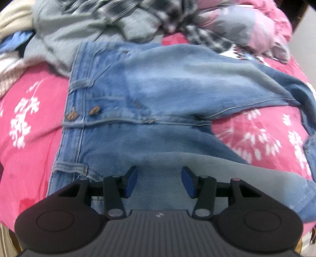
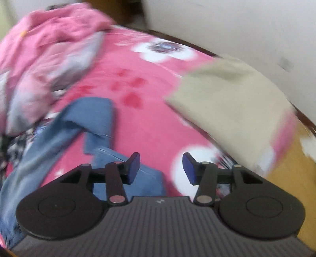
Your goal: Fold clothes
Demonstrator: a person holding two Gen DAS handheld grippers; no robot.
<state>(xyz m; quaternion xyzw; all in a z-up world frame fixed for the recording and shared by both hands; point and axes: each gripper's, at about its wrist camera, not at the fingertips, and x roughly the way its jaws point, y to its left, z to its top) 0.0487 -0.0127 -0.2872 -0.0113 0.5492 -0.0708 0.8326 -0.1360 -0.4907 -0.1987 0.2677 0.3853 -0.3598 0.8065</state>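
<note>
A pair of light blue jeans lies spread on a pink flowered bedsheet, waistband to the left, two brown buttons showing. My left gripper is open and empty, just above the near part of the jeans below the waistband. In the right wrist view the jeans' leg ends lie crumpled at the lower left. My right gripper is open and empty, over the sheet beside a leg hem.
A heap of clothes lies behind the jeans: a grey garment, a checked one and a pink-and-grey one. A folded beige garment lies at the right near the bed's wooden edge. A white wall is beyond.
</note>
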